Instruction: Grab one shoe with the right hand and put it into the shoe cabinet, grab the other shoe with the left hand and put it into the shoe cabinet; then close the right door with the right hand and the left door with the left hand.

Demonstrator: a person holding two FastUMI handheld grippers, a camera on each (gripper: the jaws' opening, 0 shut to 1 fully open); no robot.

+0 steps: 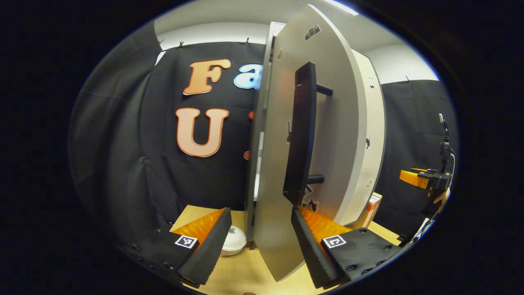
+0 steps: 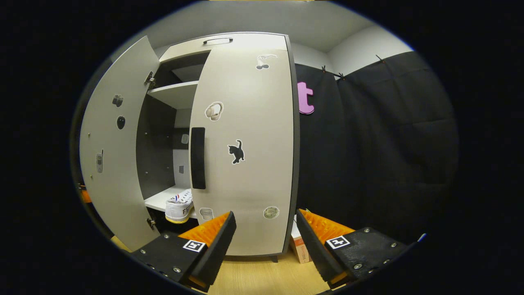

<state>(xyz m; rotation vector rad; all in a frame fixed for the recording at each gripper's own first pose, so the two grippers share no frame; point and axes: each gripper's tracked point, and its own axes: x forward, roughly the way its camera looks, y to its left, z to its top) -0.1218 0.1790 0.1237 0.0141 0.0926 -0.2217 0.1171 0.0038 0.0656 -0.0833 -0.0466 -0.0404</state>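
Observation:
In the right gripper view the shoe cabinet (image 2: pixel 245 41) has its right door (image 2: pixel 249 172) almost flush, with a black handle (image 2: pixel 198 157), and its left door (image 2: pixel 110 164) swung wide. A white shoe (image 2: pixel 179 207) rests on the lower shelf in the gap. My right gripper (image 2: pixel 266 217) is open, just before the right door's lower part. In the left gripper view the left door (image 1: pixel 274 184) stands nearly edge-on, its black handle (image 1: pixel 301 131) close by. My left gripper (image 1: pixel 260 221) is open, and the door's lower edge runs between its fingers.
The cabinet stands on a light wooden surface (image 2: pixel 262 278). A small orange-and-white box (image 2: pixel 301 246) leans by its right side, also seen as the box (image 1: pixel 372 209). A white rounded object (image 1: pixel 233 241) lies low, left of the door. The other gripper (image 1: pixel 425 178) hangs far right.

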